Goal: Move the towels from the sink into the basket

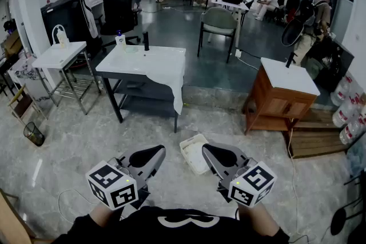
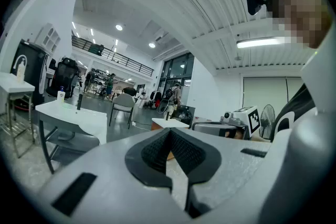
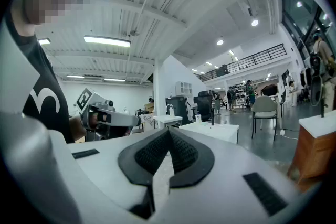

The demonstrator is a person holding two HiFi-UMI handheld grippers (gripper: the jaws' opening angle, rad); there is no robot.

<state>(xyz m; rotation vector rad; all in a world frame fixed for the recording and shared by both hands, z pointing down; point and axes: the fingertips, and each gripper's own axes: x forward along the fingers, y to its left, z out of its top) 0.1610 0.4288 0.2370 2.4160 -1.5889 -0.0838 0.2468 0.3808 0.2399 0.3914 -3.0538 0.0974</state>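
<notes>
A white sink table (image 1: 123, 66) with a black faucet (image 1: 146, 40) stands a few steps ahead in the head view. A white towel (image 1: 174, 80) lies over its right side and hangs off the front corner. A shallow white basket (image 1: 193, 153) sits on the floor between my two grippers. My left gripper (image 1: 160, 150) and right gripper (image 1: 206, 148) are held level near my body, both shut and empty. The left gripper view shows its pads closed (image 2: 169, 131) with the sink table (image 2: 71, 113) beyond. In the right gripper view the pads (image 3: 168, 131) also meet.
A wooden cabinet with a white top (image 1: 284, 94) stands to the right, with water bottles (image 1: 349, 117) past it. At the left are a small white table (image 1: 60, 56) and a wire bin (image 1: 34, 134). A green chair (image 1: 219, 23) and several people are further back.
</notes>
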